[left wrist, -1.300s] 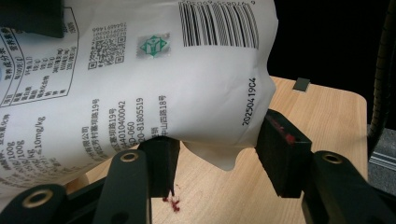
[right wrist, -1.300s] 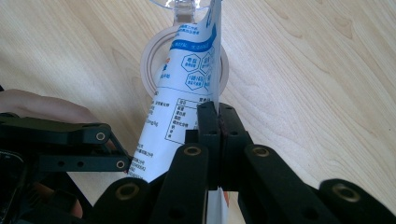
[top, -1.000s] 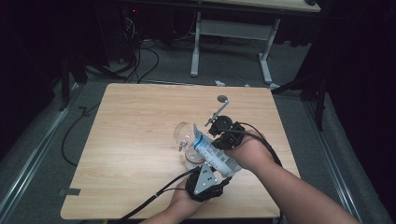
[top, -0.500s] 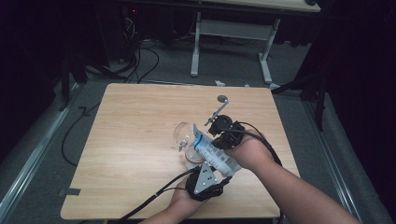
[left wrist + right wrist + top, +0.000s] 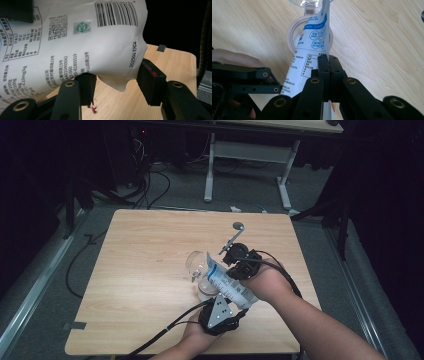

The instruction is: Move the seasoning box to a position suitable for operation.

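right gripper (image 5: 329,65): jaws pinched fully together on the edge of the white pouch (image 5: 231,285)
left gripper (image 5: 115,87): jaws part open, clamping the pouch's bottom end between the pads
pouch: tilted, top end beyond the right fingertips, over the clear jar (image 5: 293,37) (hinged lid open)
table (image 5: 140,265): wood, red crumbs under left jaws

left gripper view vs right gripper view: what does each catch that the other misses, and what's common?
Left gripper view alone: the barcode and printed date on the pouch, and red crumbs on the table.

Right gripper view alone: the round open container under the pouch's top end, and the right gripper pinched shut on the pouch edge.

Both: the white pouch and the wooden table.
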A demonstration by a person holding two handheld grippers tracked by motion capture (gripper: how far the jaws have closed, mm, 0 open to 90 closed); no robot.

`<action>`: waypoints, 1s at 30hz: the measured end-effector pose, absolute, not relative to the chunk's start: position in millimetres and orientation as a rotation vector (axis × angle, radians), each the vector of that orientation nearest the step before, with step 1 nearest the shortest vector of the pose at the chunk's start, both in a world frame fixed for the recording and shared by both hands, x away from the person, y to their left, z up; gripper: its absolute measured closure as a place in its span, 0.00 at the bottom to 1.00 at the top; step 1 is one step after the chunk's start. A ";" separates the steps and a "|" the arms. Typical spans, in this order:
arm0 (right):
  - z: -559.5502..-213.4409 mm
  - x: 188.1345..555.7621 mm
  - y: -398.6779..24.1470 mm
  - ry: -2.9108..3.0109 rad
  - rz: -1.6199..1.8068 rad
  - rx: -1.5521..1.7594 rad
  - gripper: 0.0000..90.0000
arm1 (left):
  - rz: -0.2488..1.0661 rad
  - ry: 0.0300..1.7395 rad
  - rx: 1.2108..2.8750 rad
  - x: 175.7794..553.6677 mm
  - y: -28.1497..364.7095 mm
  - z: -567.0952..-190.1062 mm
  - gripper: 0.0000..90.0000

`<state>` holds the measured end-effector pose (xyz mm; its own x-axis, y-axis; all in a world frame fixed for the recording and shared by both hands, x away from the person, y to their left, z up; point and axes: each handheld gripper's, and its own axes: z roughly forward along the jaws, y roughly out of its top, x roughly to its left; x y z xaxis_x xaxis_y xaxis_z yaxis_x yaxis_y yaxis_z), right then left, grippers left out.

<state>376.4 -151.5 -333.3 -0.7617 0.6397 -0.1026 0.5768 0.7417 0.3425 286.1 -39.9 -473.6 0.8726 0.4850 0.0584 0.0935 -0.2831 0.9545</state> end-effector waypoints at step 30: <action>-333.2 376.3 -149.9 2.733 0.431 0.961 1.00 | 0.410 0.429 1.832 284.9 -38.9 -471.3 0.58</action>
